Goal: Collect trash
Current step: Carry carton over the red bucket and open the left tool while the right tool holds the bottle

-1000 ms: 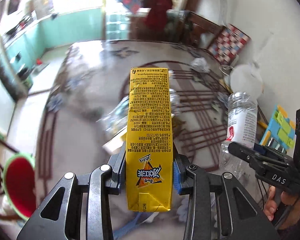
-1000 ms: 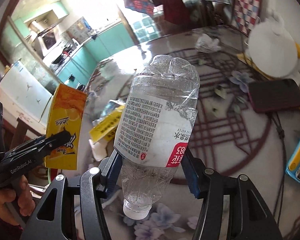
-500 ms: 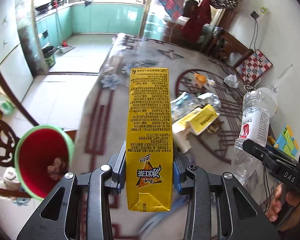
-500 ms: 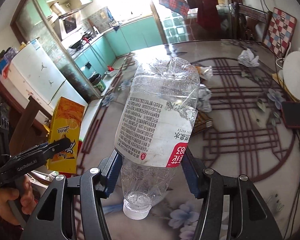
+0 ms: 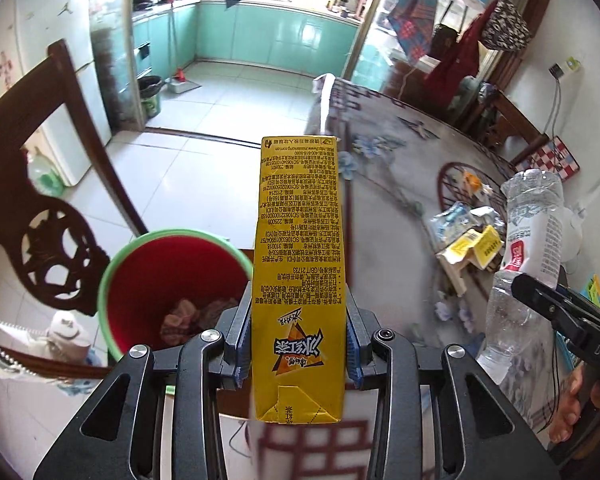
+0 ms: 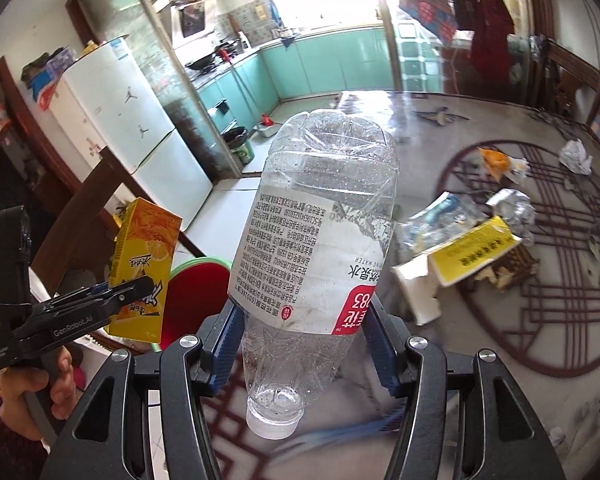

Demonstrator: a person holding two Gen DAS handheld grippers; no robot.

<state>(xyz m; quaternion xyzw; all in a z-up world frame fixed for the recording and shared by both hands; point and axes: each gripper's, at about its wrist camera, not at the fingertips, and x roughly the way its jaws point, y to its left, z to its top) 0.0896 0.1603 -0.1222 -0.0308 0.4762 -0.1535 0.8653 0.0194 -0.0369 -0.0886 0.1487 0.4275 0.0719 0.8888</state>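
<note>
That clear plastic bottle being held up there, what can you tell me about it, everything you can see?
The plastic bottle is clear, thin and crumpled, and looks empty. It is held upside down: the white cap points toward the camera, the ridged base away. A white label with small black print and a red patch wraps its middle. The right gripper clamps it between blue pads just below the label, above the table edge. In the left wrist view it stands at the right.

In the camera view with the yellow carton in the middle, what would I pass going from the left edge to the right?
Wooden chair back → red bin with green rim → yellow drink carton held in the left gripper → pile of wrappers on the table → clear plastic bottle held by the right gripper.
</note>
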